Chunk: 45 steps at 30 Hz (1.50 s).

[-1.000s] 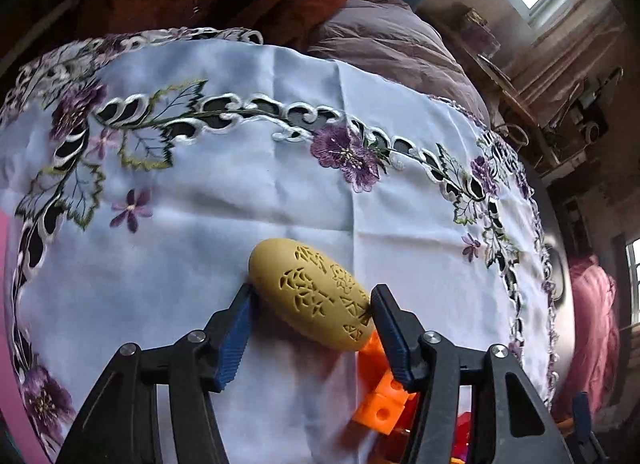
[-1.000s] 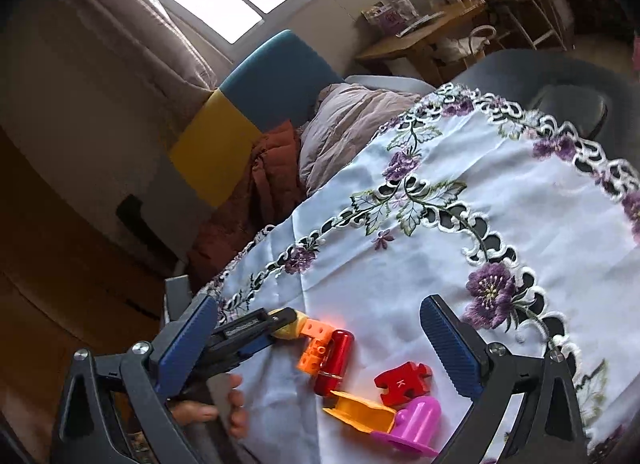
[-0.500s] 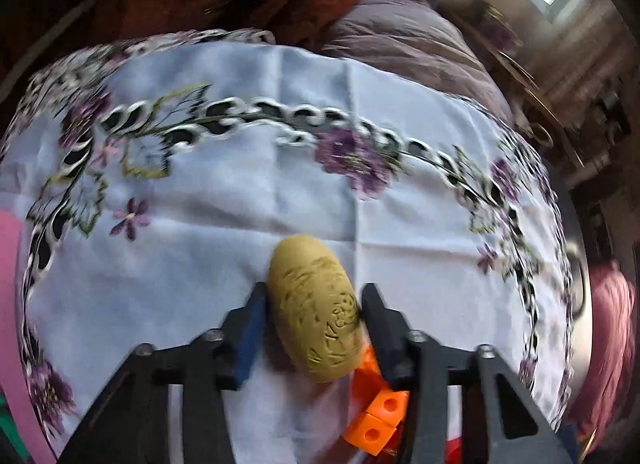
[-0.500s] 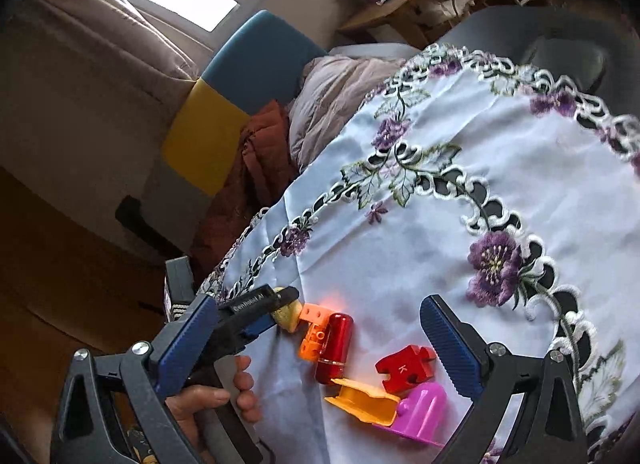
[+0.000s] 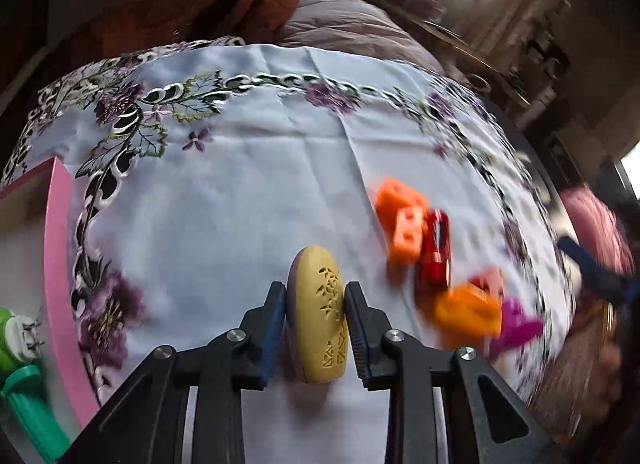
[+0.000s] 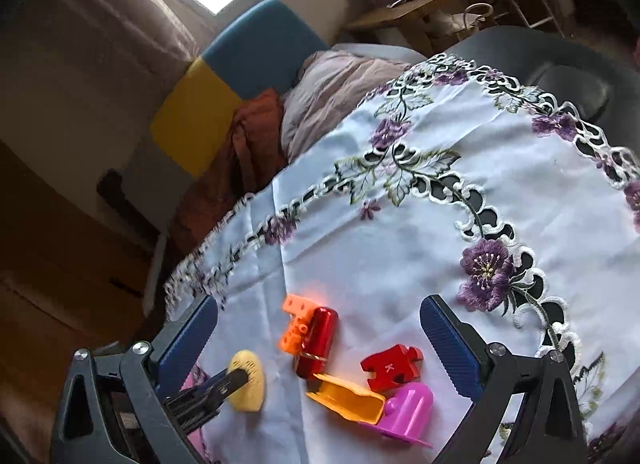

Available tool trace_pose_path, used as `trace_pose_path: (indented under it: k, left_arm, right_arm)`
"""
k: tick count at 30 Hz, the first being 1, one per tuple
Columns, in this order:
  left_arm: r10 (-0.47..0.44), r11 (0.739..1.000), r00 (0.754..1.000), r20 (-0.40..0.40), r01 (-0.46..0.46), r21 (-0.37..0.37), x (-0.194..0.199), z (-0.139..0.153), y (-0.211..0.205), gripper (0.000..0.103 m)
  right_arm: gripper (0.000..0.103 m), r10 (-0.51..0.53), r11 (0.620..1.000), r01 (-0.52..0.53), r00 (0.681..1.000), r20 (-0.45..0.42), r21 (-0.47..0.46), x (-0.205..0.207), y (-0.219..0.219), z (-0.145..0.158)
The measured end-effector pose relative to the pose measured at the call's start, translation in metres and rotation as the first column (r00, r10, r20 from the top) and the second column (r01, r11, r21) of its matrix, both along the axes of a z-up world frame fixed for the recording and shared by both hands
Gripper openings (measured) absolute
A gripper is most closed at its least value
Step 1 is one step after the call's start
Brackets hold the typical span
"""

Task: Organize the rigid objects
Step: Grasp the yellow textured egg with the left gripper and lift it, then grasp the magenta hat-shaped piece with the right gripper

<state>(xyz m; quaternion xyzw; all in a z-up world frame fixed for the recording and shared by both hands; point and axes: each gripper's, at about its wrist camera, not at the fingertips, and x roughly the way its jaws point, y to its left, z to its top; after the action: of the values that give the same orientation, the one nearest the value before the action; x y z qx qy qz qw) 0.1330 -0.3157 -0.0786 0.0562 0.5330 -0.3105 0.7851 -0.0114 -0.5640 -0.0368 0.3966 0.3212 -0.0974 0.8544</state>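
Note:
A yellow oval case (image 5: 318,316) with cut-out patterns stands on edge between the blue pads of my left gripper (image 5: 316,292). The jaws are closing and both pads press its sides. In the right wrist view the same case (image 6: 248,380) sits at the lower left, pinched by the left gripper's fingers. My right gripper (image 6: 320,304) hangs open over a cluster of toys: an orange block (image 6: 296,324), a red cylinder (image 6: 318,342), a red puzzle piece (image 6: 390,368), an orange scoop (image 6: 346,398) and a magenta piece (image 6: 408,406). Nothing is between its pads.
An embroidered white tablecloth (image 5: 240,203) covers the round table. A pink tray (image 5: 60,264) with green items (image 5: 20,344) sits at the left edge. Behind the table is a chair (image 6: 260,51) piled with brown and mauve clothes.
The left jaws closed on the yellow case, which turned from lying flat to on edge. It moved left, away from the orange block. The right gripper barely shifted.

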Motion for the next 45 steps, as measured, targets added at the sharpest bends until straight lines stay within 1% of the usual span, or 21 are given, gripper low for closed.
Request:
trace_pose_path:
  k: [2, 5, 9, 12, 15, 18, 20, 22, 23, 24, 26, 28, 32, 34, 36, 38, 40, 42, 43, 44, 45]
  left_arm:
    - [-0.031, 0.999, 0.999, 0.012, 0.031, 0.006, -0.008, 0.001, 0.005, 0.033]
    - [-0.077, 0.996, 0.997, 0.021, 0.075, 0.049, -0.012, -0.003, 0.002, 0.037]
    - [-0.082, 0.995, 0.997, 0.014, 0.081, 0.055, -0.013, -0.008, -0.003, 0.04]
    - [-0.083, 0.992, 0.996, 0.023, 0.08, 0.099, -0.014, -0.013, -0.009, 0.043]
    - [-0.111, 0.987, 0.992, 0.066, 0.102, 0.127, -0.021, -0.014, -0.012, 0.044]
    - [-0.105, 0.989, 0.991, 0.084, 0.096, 0.111, -0.024, -0.015, -0.007, 0.044]
    - [-0.098, 0.991, 0.991, 0.093, 0.089, 0.098, -0.026, -0.015, -0.002, 0.043]
    - [-0.087, 0.993, 0.991, 0.099, 0.079, 0.084, -0.028, -0.014, 0.003, 0.043]
    - [-0.083, 0.994, 0.992, 0.1, 0.076, 0.073, -0.03, -0.013, 0.006, 0.043]
    - [-0.081, 0.995, 0.992, 0.101, 0.074, 0.064, -0.032, -0.013, 0.008, 0.043]
    - [-0.075, 0.996, 0.992, 0.102, 0.071, 0.045, -0.036, -0.012, 0.013, 0.043]
    - [-0.07, 0.997, 0.992, 0.102, 0.067, 0.027, -0.04, -0.01, 0.018, 0.043]
    - [-0.067, 0.998, 0.991, 0.113, 0.069, -0.007, -0.047, -0.004, 0.029, 0.043]
    - [-0.067, 0.997, 0.991, 0.115, 0.07, -0.018, -0.049, -0.001, 0.032, 0.043]
    - [-0.068, 0.997, 0.99, 0.126, 0.073, -0.034, -0.053, 0.003, 0.035, 0.043]
    - [-0.071, 0.996, 0.988, 0.139, 0.077, -0.038, -0.056, 0.006, 0.036, 0.043]
    - [-0.073, 0.996, 0.988, 0.138, 0.08, -0.047, -0.059, 0.009, 0.039, 0.043]
    - [-0.069, 0.995, 0.987, 0.144, 0.078, -0.057, -0.062, 0.012, 0.042, 0.043]
    - [-0.068, 0.995, 0.987, 0.145, 0.078, -0.064, -0.063, 0.014, 0.045, 0.043]
    - [-0.067, 0.995, 0.987, 0.144, 0.077, -0.069, -0.064, 0.016, 0.046, 0.043]
    - [-0.063, 0.995, 0.987, 0.145, 0.074, -0.073, -0.066, 0.017, 0.048, 0.043]
  right_arm:
    - [0.102, 0.018, 1.0, -0.019, 1.0, -0.022, -0.018, 0.003, 0.004, -0.001]
    - [0.102, 0.018, 1.0, -0.019, 0.999, -0.046, -0.021, 0.006, 0.006, -0.004]
    - [0.102, -0.002, 1.0, 0.003, 0.998, -0.065, 0.006, 0.006, 0.002, -0.009]
    - [0.102, -0.001, 1.0, 0.003, 0.997, -0.079, 0.022, 0.007, 0.0, -0.011]
    - [0.102, 0.039, 0.998, -0.033, 0.994, -0.106, 0.06, 0.013, 0.0, -0.017]
    - [0.102, 0.107, 0.99, -0.092, 0.984, -0.146, 0.105, 0.018, 0.003, -0.02]
    - [0.102, 0.167, 0.985, -0.156, 0.962, -0.215, 0.068, 0.019, 0.01, -0.017]
    - [0.102, 0.223, 0.974, -0.227, 0.929, -0.296, 0.02, 0.019, 0.02, -0.014]
    - [0.102, 0.256, 0.964, -0.265, 0.908, -0.331, 0.019, 0.018, 0.024, -0.015]
    - [0.102, 0.294, 0.951, -0.309, 0.876, -0.383, 0.024, 0.018, 0.03, -0.019]
    - [0.102, 0.311, 0.939, -0.344, 0.836, -0.451, 0.011, 0.018, 0.037, -0.025]
    - [0.102, 0.31, 0.937, -0.349, 0.81, -0.497, 0.016, 0.02, 0.038, -0.033]
    - [0.102, 0.299, 0.938, -0.345, 0.783, -0.545, 0.019, 0.021, 0.039, -0.045]
    - [0.102, 0.3, 0.942, -0.333, 0.775, -0.557, 0.044, 0.021, 0.036, -0.049]
    - [0.1, 0.294, 0.95, -0.301, 0.778, -0.555, 0.081, 0.021, 0.03, -0.054]
    - [0.094, 0.286, 0.953, -0.29, 0.776, -0.563, 0.086, 0.022, 0.027, -0.056]
    - [0.082, 0.293, 0.952, -0.287, 0.749, -0.594, 0.107, 0.026, 0.027, -0.064]
    - [0.061, 0.313, 0.945, -0.298, 0.721, -0.619, 0.131, 0.03, 0.03, -0.071]
    - [0.058, 0.311, 0.945, -0.299, 0.708, -0.634, 0.13, 0.031, 0.031, -0.074]
    - [0.051, 0.3, 0.947, -0.303, 0.707, -0.641, 0.11, 0.032, 0.032, -0.073]
    - [0.051, 0.297, 0.945, -0.314, 0.707, -0.642, 0.092, 0.033, 0.033, -0.072]
